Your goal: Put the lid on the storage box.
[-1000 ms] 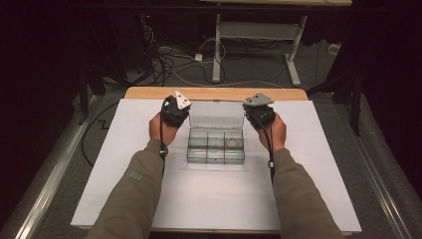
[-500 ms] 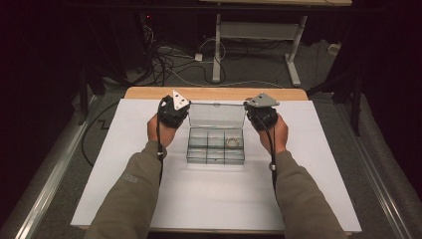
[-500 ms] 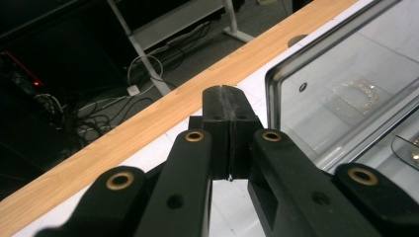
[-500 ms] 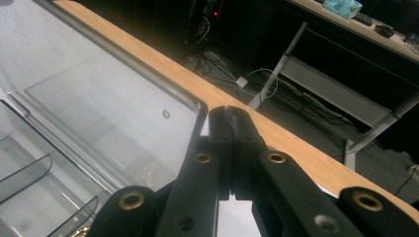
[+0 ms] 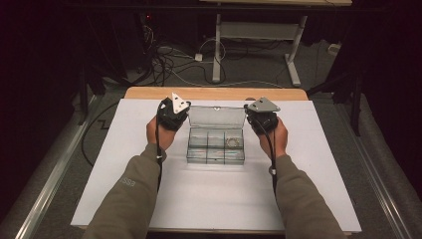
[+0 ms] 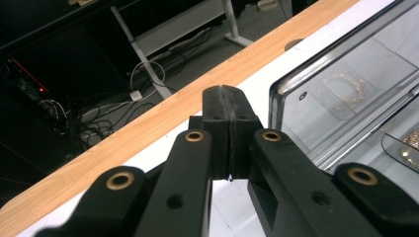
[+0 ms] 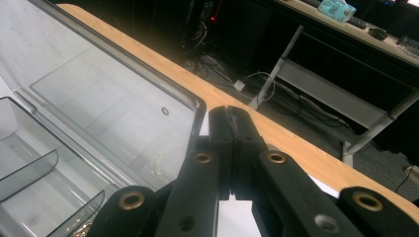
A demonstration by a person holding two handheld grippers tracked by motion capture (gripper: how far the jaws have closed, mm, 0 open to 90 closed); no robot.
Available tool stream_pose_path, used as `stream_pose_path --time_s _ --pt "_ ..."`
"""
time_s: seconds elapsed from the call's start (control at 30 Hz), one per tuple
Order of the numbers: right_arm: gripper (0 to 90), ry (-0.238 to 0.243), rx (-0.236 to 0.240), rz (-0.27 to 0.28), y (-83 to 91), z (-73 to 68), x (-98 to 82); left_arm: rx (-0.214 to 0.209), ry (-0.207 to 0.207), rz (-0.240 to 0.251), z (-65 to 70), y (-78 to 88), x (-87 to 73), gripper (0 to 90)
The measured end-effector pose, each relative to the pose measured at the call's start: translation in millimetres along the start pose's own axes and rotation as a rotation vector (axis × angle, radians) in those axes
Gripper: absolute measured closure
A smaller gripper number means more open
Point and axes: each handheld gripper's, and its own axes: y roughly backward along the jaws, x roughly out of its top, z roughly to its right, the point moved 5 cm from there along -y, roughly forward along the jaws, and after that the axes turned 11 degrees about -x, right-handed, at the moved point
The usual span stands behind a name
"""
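From the high view, you hold your left gripper (image 5: pixel 173 112) just beside the left end of the clear compartment box (image 5: pixel 216 145), and your right gripper (image 5: pixel 262 115) just beside its right end; the box sits near the middle of the white table top (image 5: pixel 209 199) with its lid (image 5: pixel 217 116) standing open toward the far edge. A small ring-shaped piece (image 5: pixel 233 142) lies in the back right compartment. In the left gripper view, your jaws are pressed flat together with nothing between them, their tip just left of the lid's edge (image 6: pixel 274 98); whether it touches the lid cannot be told. In the right gripper view, your jaws likewise meet face to face, empty, right beside the lid's rounded corner (image 7: pixel 197 106).
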Motion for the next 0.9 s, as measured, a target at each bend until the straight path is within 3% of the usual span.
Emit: stream_pose_path --time_s 0.23,0.9 --pt "90.0 -0.001 -0.012 0.032 5.0 -1.9 -2.6 -0.006 -0.001 0.009 2.7 4.1 -0.3 86.5" --pt "90.0 -0.006 -0.019 0.042 16.2 -11.0 -11.3 0.017 -0.051 0.001 17.1 15.0 -12.2 86.5"
